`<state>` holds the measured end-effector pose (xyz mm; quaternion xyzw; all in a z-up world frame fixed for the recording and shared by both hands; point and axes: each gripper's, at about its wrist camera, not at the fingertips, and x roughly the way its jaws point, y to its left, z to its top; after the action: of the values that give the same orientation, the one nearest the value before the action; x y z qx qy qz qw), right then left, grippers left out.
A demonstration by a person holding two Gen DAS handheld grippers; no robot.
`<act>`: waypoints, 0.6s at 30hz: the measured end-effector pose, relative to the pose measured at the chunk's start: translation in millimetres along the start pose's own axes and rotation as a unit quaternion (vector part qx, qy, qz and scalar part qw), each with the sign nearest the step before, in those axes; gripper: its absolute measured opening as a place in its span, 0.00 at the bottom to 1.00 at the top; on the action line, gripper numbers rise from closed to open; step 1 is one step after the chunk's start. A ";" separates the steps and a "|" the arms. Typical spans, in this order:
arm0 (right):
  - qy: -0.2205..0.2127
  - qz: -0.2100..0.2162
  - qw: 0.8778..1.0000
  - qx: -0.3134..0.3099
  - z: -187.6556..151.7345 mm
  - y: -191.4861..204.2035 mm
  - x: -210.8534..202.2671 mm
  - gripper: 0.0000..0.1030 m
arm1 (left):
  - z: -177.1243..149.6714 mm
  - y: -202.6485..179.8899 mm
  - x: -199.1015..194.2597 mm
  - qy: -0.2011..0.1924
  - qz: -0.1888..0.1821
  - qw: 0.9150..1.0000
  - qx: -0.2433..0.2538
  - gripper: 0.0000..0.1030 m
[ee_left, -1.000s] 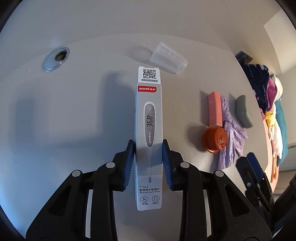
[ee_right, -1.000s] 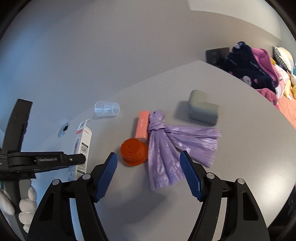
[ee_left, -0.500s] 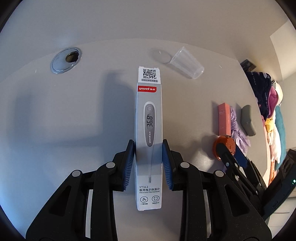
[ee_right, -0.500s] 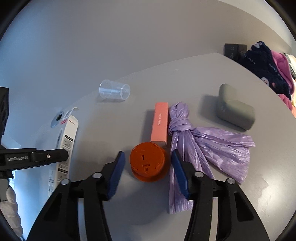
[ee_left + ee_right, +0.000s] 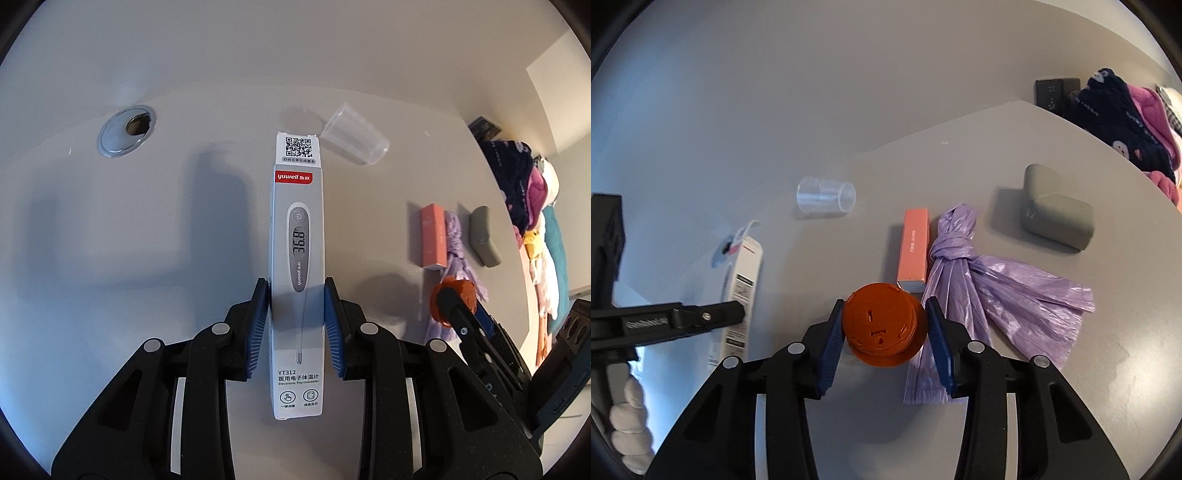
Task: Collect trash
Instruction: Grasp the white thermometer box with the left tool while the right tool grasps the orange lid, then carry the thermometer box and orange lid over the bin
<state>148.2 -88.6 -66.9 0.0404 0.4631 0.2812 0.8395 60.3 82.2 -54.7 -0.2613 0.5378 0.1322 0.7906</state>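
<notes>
My left gripper [image 5: 295, 325] is shut on a white thermometer box [image 5: 298, 236] and holds it above the grey table; the box also shows in the right wrist view [image 5: 740, 291]. My right gripper [image 5: 884, 332] is closed around an orange round lid [image 5: 884, 325], its blue pads touching both sides; the lid also shows in the left wrist view [image 5: 461, 291]. A knotted purple plastic bag [image 5: 990, 280] lies just right of the lid. A pink box [image 5: 914, 249] lies behind the lid. A clear plastic cup [image 5: 825, 195] lies on its side farther back.
A grey rounded case [image 5: 1058, 214] lies on the table at the right. A metal cable grommet [image 5: 125, 127] sits in the table at the back left. Clothes [image 5: 1123, 110] are piled beyond the table's right edge. A dark wall socket [image 5: 1056, 92] is on the wall.
My right gripper has moved forward and closed its fingers onto the orange lid. My left gripper still holds the thermometer box and has shifted slightly.
</notes>
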 end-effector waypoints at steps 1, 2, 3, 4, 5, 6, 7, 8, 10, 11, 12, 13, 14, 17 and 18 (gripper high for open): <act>-0.004 0.000 1.000 0.001 0.7 0.0 -5.0 0.43 | -0.9 -3.2 -2.3 -0.002 -0.002 1.000 0.004 0.28; -0.008 0.000 1.000 0.001 1.0 0.0 -9.2 0.43 | -1.7 -5.9 -4.2 -0.004 -0.003 1.000 0.008 0.28; -0.013 0.000 1.000 0.002 1.6 -0.7 -14.9 0.43 | -2.3 -8.0 -5.4 -0.005 -0.005 1.000 0.011 0.28; -0.017 -0.001 1.000 0.003 1.8 -1.4 -20.6 0.43 | -2.9 -10.8 -6.8 -0.006 -0.007 1.000 0.014 0.28; -0.021 -0.002 1.000 0.004 2.1 -1.9 -25.4 0.43 | -4.1 -14.6 -8.7 -0.007 -0.010 1.000 0.018 0.28; -0.026 -0.004 1.000 0.005 2.3 -3.0 -30.9 0.43 | -5.2 -17.9 -10.4 -0.009 -0.012 1.000 0.023 0.28; -0.031 -0.006 0.999 0.006 2.5 -4.2 -36.6 0.43 | -6.7 -22.4 -12.3 -0.010 -0.016 0.999 0.028 0.28; -0.035 -0.008 0.999 0.007 3.2 -5.3 -41.4 0.43 | -8.0 -26.5 -13.9 -0.011 -0.019 0.999 0.033 0.28; -0.042 -0.013 0.999 0.010 2.3 -10.4 -53.0 0.43 | -10.9 -34.8 -16.4 -0.012 -0.026 0.999 0.042 0.28; -0.046 -0.015 0.999 0.012 0.9 -12.8 -57.4 0.43 | -12.6 -38.7 -17.3 -0.012 -0.029 0.998 0.046 0.28; -0.049 -0.018 0.999 0.014 -0.5 -15.5 -63.0 0.43 | -14.4 -44.0 -18.5 -0.013 -0.033 0.998 0.052 0.28; -0.053 -0.021 0.998 0.017 -2.5 -18.4 -68.6 0.43 | -17.0 -50.1 -20.1 -0.013 -0.037 0.997 0.060 0.28; -0.055 -0.022 0.998 0.019 -4.0 -21.3 -74.7 0.43 | -18.8 -53.0 -21.6 -0.013 -0.041 0.997 0.064 0.28; -0.066 -0.030 0.997 0.029 -10.4 -31.2 -91.2 0.43 | -26.0 -69.6 -24.8 -0.013 -0.052 0.995 0.084 0.28; -0.070 -0.034 0.996 0.032 -12.9 -34.4 -97.1 0.43 | -29.5 -76.3 -26.1 -0.013 -0.057 0.994 0.092 0.28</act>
<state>112.8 -169.4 -12.2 0.0710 0.4134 0.2342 0.8770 64.5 4.5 -18.4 -0.2157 0.5218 0.0398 0.8244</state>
